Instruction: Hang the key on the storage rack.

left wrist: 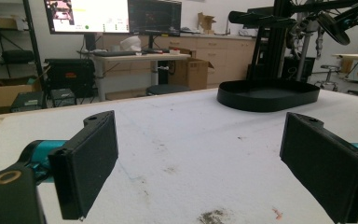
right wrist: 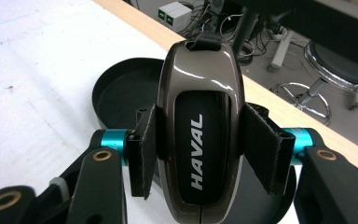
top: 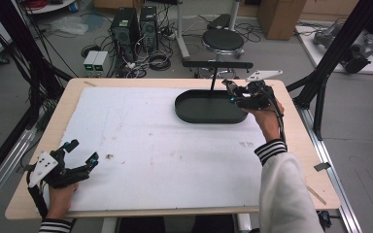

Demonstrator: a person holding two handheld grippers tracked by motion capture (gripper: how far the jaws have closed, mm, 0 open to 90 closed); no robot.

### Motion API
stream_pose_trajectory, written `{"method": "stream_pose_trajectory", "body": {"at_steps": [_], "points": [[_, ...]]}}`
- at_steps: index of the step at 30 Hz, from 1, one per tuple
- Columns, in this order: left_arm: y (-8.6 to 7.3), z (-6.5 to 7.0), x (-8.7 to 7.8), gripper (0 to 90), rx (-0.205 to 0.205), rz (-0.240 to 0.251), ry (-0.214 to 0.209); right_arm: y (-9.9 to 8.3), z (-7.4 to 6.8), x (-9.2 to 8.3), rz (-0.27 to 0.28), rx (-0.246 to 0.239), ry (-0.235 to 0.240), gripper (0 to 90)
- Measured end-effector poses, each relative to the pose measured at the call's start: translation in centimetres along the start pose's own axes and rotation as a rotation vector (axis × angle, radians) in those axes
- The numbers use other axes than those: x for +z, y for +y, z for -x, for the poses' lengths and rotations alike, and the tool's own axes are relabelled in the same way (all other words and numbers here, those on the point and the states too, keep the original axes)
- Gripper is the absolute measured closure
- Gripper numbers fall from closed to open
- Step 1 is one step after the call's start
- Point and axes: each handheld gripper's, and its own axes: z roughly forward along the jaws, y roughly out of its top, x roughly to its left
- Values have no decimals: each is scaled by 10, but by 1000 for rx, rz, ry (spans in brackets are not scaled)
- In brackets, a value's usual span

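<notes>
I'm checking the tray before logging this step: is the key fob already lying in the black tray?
No. The key fob is clamped between the pads of the right gripper, held above the black tray.

Key fob (right wrist: 198, 135) bottom cut off; tray (right wrist: 121, 88) partly hidden

Beyond the table at twelve o'clock I see a round black stool (top: 222, 40); two computer towers (top: 133, 26) stand at eleven (cables tangled beside them); a cardboard box (top: 281, 17) sits at one; the white sheet (top: 141, 141) carries a dark smudge (top: 110, 156) toward seven.
</notes>
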Motion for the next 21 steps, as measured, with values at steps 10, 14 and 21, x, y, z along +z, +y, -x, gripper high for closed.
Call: {"method": "stream_pose_trajectory", "body": {"at_steps": [10, 14, 21], "points": [[0, 0, 0, 118, -1, 1, 0, 12, 9, 0, 27, 17, -30, 481], [0, 0, 0, 118, -1, 1, 1, 16, 12, 0, 33, 30, -35, 482], [0, 0, 0, 118, -2, 1, 0, 22, 16, 1, 49, 35, -53, 481]]}}
